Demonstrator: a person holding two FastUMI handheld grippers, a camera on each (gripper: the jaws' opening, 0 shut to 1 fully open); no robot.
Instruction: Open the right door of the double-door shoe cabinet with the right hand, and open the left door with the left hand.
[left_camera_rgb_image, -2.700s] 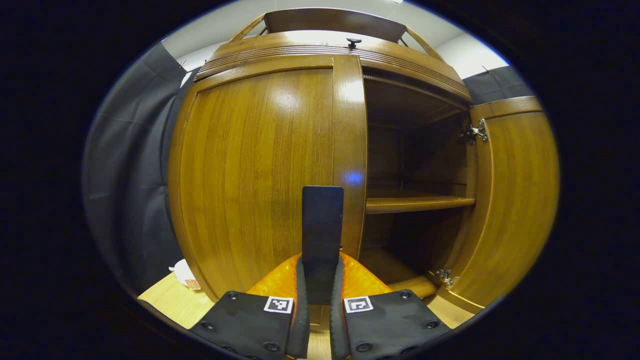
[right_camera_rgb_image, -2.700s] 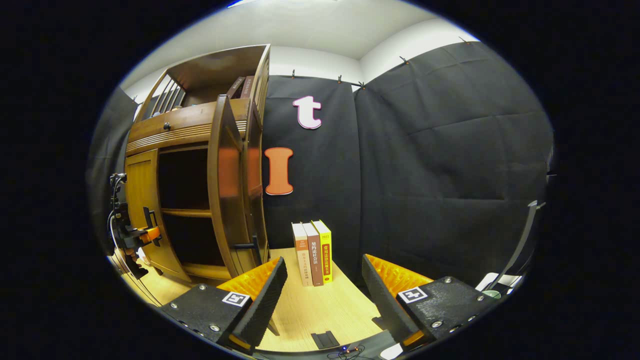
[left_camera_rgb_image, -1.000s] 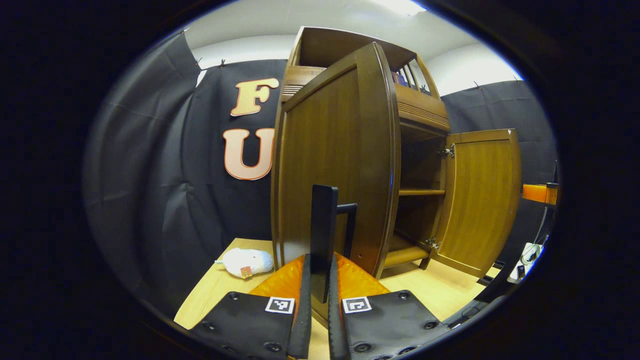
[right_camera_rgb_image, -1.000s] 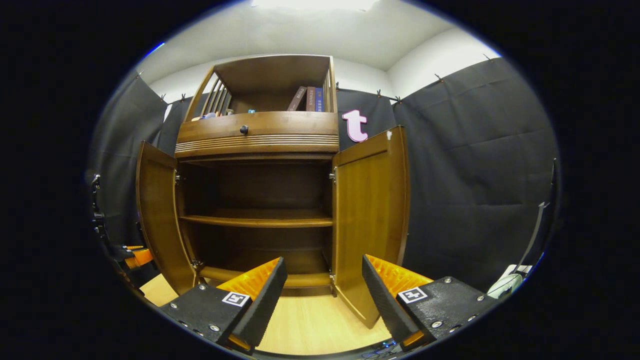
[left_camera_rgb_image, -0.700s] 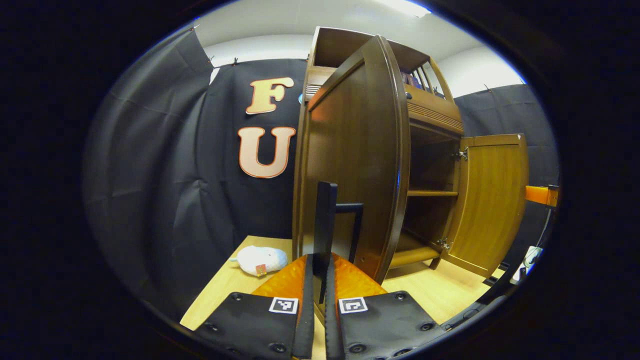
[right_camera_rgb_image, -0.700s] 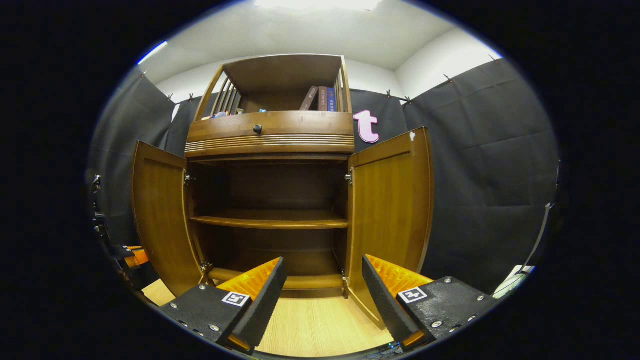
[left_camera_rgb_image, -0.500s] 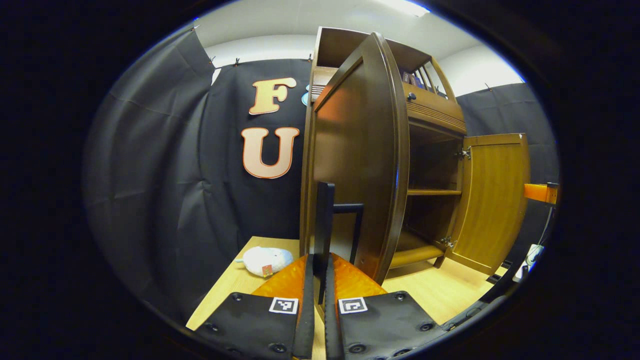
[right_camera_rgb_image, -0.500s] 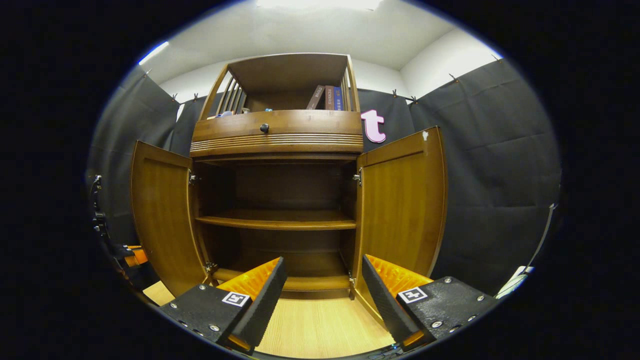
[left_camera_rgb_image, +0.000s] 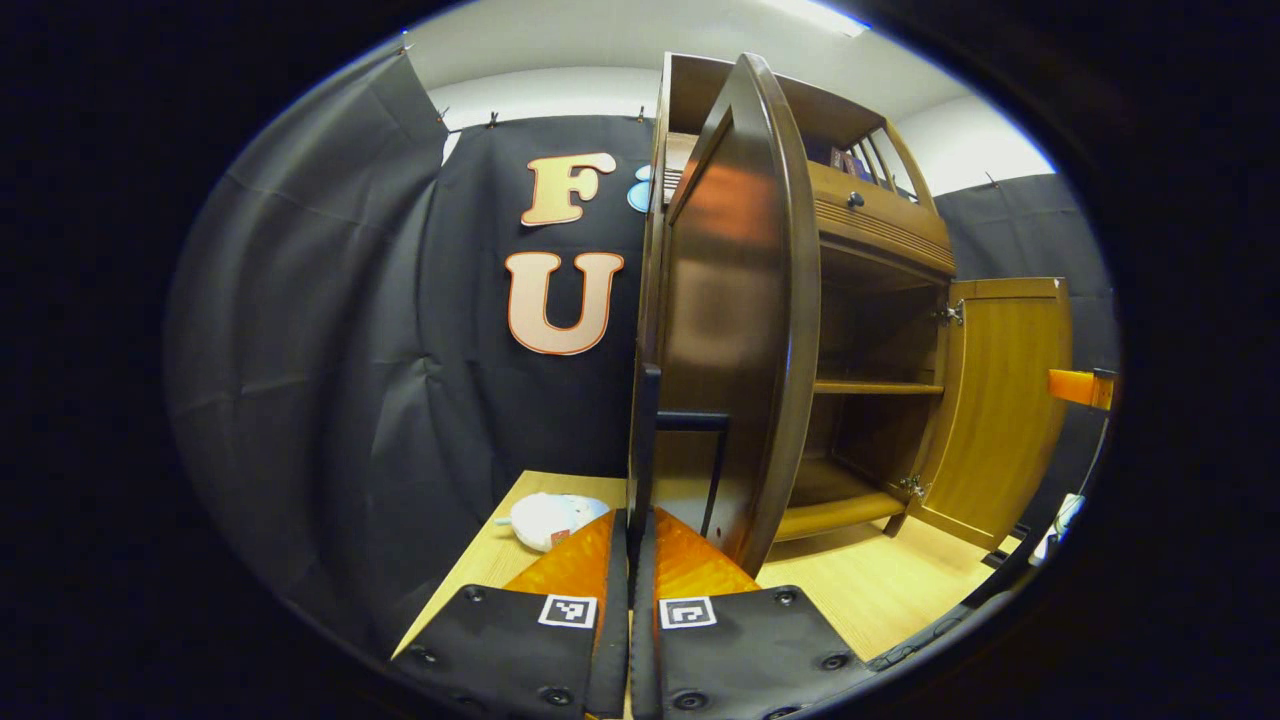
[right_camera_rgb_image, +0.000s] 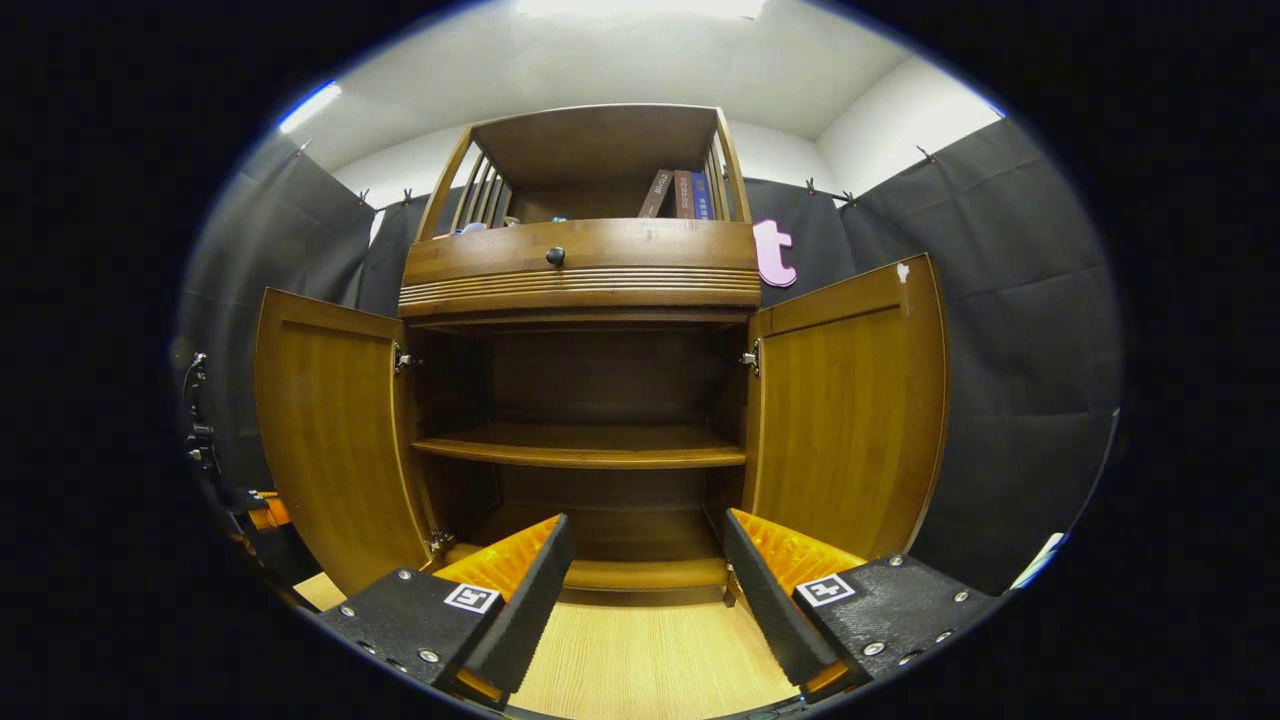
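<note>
Left gripper view: left gripper (left_camera_rgb_image: 629, 560) nearest, fingers pinched together on the black bar handle (left_camera_rgb_image: 645, 450) of the left door (left_camera_rgb_image: 735, 330); handle rises straight up from between the fingers. Left door swung wide open, seen almost edge-on, glossy outer face toward the camera. Beside it on the light wooden table (left_camera_rgb_image: 880, 590), near the table's left edge, a small white plush toy (left_camera_rgb_image: 548, 518). Past the door, the shoe cabinet (left_camera_rgb_image: 870, 300) interior is open, with one shelf (left_camera_rgb_image: 875, 386) across the middle. Farthest, the right door (left_camera_rgb_image: 1000, 400) stands open, inner face showing, hinges on its cabinet-side edge.

Right gripper view: right gripper (right_camera_rgb_image: 640, 590) at bottom, fingers wide apart, gripping nothing, above the table in front of the cabinet. Beyond, both doors are open to either side of the dark interior. Above the doors, a drawer front with a dark knob (right_camera_rgb_image: 554, 256). On the cabinet's top shelf, a few books (right_camera_rgb_image: 680, 195) lean at the right. The other gripper shows partly at the far left edge, behind the left door.
</note>
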